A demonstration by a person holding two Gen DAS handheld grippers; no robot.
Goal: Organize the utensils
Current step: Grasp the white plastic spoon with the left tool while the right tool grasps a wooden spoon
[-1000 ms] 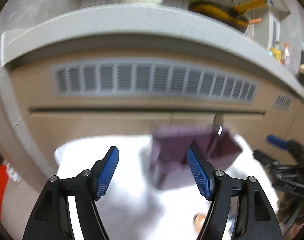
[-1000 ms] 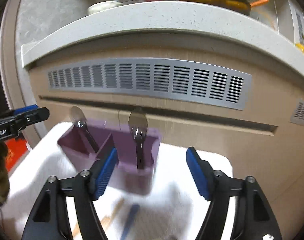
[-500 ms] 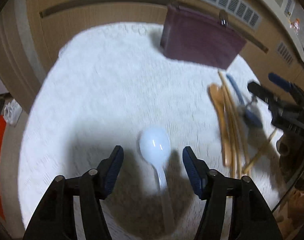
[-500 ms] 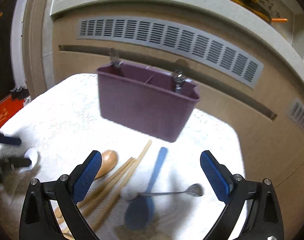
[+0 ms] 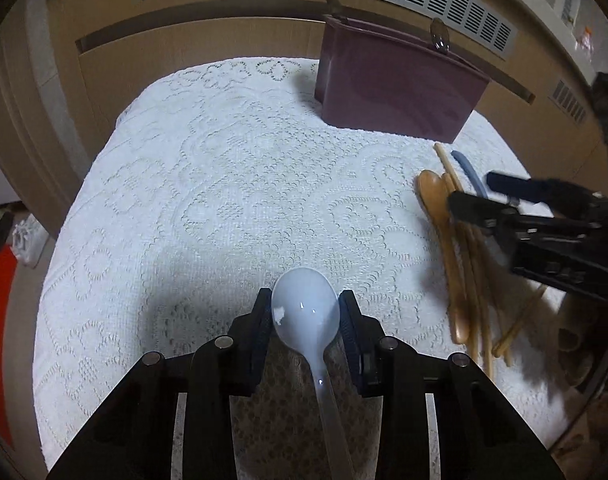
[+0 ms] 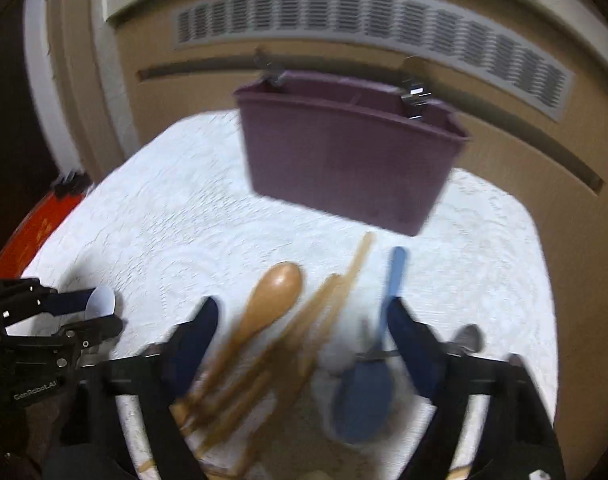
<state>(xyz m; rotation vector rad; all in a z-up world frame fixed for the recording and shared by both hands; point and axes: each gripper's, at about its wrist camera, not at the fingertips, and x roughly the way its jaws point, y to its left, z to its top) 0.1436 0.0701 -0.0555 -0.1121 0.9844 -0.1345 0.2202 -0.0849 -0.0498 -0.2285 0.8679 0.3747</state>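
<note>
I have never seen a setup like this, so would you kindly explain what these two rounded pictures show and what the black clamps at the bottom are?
There is no robot here: a person holds a two-finger gripper in each hand, and each gripper carries a wide-angle camera looking forward along its fingers. That is why both pictures look rounded.

The left wrist view shows the left gripper, with its blue pads closed on the bowl of a white spoon lying on a white lace cloth.

The right wrist view, which is blurred, shows the right gripper open above a loose pile: a wooden spoon, chopsticks, a blue spoon and a metal spoon.

Behind stands a purple utensil holder, with metal utensils already in it.
</note>
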